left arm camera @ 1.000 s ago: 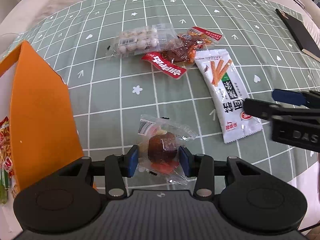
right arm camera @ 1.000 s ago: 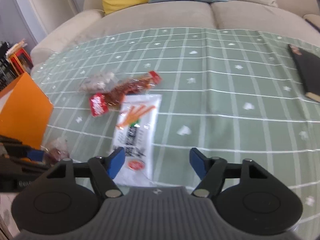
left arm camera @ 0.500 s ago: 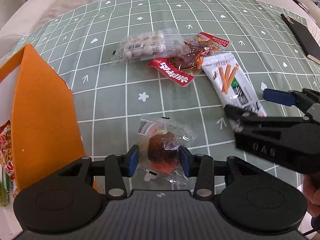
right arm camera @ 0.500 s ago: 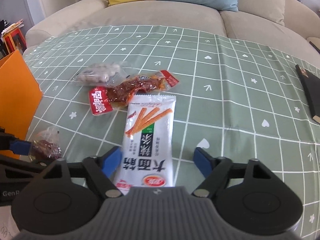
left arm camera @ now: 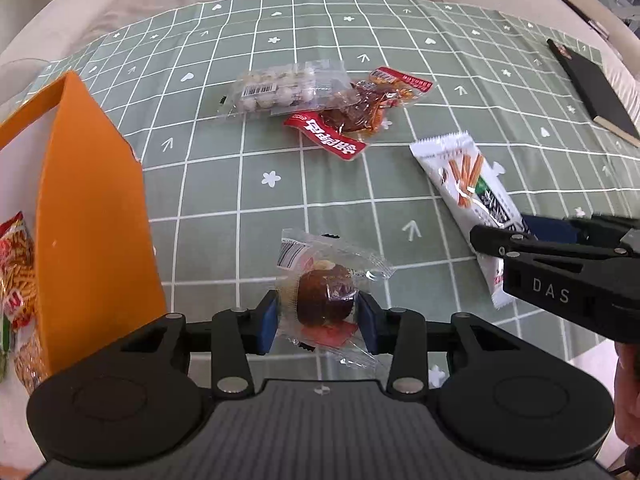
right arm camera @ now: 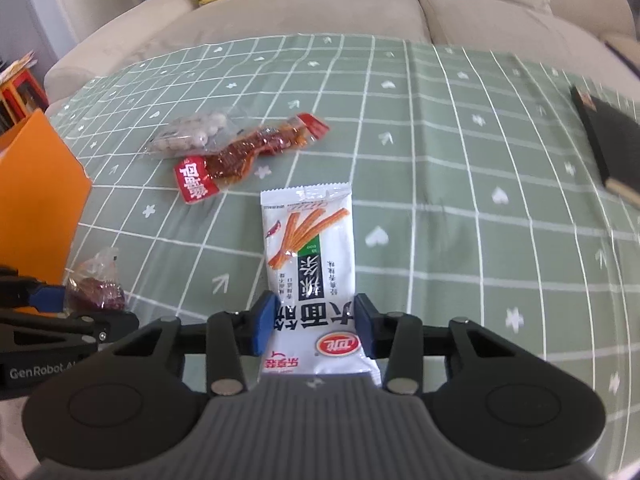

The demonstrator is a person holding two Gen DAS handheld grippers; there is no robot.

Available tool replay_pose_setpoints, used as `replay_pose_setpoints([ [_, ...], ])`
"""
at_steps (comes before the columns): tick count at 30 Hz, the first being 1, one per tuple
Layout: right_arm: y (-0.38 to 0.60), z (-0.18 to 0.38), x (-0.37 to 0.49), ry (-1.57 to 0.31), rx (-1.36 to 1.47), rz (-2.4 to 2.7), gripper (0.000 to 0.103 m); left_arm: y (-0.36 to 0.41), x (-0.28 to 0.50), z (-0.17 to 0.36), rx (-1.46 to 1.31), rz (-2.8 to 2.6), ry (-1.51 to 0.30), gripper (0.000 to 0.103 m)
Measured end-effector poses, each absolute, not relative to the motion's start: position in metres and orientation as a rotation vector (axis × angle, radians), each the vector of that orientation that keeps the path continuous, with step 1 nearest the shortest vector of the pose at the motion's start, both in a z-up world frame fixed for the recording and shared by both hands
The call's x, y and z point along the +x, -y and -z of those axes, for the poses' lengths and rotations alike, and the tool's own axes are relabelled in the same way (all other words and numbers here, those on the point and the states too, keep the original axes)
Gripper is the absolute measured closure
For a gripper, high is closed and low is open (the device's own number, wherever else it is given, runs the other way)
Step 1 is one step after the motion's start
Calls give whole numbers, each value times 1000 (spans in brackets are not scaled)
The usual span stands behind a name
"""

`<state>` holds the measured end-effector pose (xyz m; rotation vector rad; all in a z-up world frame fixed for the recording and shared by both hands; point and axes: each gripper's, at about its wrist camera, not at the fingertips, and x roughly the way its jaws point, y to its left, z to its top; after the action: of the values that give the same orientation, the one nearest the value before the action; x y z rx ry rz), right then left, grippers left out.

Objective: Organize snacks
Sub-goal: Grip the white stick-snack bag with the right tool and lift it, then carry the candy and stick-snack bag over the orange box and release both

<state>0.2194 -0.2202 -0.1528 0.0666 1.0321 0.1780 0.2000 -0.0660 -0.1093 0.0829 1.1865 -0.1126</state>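
Observation:
My left gripper (left arm camera: 317, 322) is shut on a clear packet with a dark brown snack (left arm camera: 326, 298), held just above the green checked cloth beside the orange box (left arm camera: 90, 220). My right gripper (right arm camera: 316, 326) is shut on the near end of the white stick-snack packet (right arm camera: 310, 248), which lies flat on the cloth. The right gripper also shows at the right in the left wrist view (left arm camera: 532, 240). A clear packet of pale balls (left arm camera: 280, 88) and a red spicy-strip packet (left arm camera: 352, 114) lie together farther back.
The orange box stands open at the left with snack bags (left arm camera: 16, 264) inside. A black notebook (right arm camera: 608, 140) lies at the far right of the cloth. A beige sofa (right arm camera: 320, 8) with cushions is behind the table.
My right gripper has moved in over the white packet's near end and closed on it. My left gripper still holds the brown snack packet and has shifted slightly.

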Motion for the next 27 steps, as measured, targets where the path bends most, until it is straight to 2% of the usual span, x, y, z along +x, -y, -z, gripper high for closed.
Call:
replay_pose_setpoints([
  [10,233,139,185,-1092,203,-166,67,61,174,82,16,137,-1124,58],
  [18,237,106,152,-1025,293,-185,68,45,150,53,-35,157,-1041,58],
  [27,204,52,136,-917,338,-283,68,-7,130,8,-156,124,-921,58],
])
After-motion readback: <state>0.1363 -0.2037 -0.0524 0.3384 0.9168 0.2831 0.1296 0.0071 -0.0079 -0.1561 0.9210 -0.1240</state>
